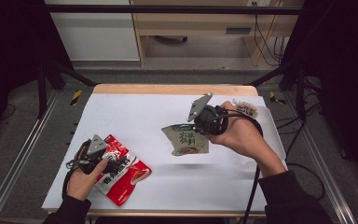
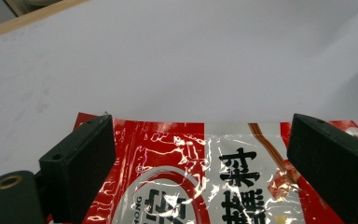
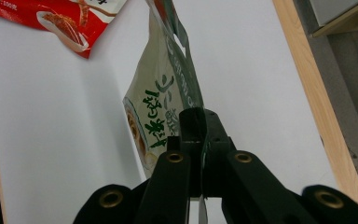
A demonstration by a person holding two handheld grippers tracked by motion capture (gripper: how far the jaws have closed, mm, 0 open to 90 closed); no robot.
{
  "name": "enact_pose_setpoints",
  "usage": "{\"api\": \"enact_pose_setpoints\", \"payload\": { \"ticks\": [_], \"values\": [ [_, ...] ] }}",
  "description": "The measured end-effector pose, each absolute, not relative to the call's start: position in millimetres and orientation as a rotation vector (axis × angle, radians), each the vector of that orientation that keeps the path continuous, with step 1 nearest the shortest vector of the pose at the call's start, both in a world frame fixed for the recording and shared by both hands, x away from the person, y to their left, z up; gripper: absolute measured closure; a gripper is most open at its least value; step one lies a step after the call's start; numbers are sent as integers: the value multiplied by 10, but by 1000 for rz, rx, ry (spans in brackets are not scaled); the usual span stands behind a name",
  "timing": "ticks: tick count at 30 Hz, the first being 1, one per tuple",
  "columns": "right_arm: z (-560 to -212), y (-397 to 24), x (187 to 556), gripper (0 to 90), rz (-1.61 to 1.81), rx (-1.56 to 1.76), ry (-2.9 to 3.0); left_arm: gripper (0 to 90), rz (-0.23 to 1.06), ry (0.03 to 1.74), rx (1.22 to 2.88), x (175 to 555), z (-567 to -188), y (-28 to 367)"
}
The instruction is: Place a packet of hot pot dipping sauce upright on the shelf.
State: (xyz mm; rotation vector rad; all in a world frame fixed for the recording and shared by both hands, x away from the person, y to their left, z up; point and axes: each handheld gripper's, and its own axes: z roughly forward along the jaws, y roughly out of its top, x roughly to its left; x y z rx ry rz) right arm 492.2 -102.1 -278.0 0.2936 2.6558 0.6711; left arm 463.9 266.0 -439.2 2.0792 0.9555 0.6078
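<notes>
My right claw (image 3: 200, 135) was clamped tight on the edge of the pale green packet (image 1: 186, 139), which hung clear of the bench (image 1: 168, 88) above its white sheet, its shadow lying below it. My left claw (image 2: 200, 163) stood wide, its pads (image 2: 81, 163) straddling the red packet (image 2: 191, 177) that lay flat near the front left corner, neither pad pressing on it. So I judged the step in hand to be the pick-up of the second packet: one was already lifted, the other still rested on the sheet. The next move called for lowering the left claw onto the film and closing on an edge, since a flat, glossy pouch gives little to bite.

The red packet bore large black Chinese characters and the letters "ONG" on a red ring. The green one carried green Chinese characters that I could not read for certain. A small third packet (image 1: 246, 109) lay behind my right hand (image 1: 242, 135), its print too small to tell.
</notes>
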Motion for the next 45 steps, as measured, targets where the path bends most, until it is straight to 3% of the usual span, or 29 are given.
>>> {"api": "enact_pose_setpoints", "payload": {
  "ticks": [28, 45],
  "values": [
    [-2446, -1501, 5047, 900, 684, 401, 2563, 79, 638, 995, 2076, 4589, -4412, 2706],
    [-2442, -2200, 5117, 900, 670, 520, 2487, 78, 656, 1005, 2071, 4590, -4405, 2726]
  ]
}}
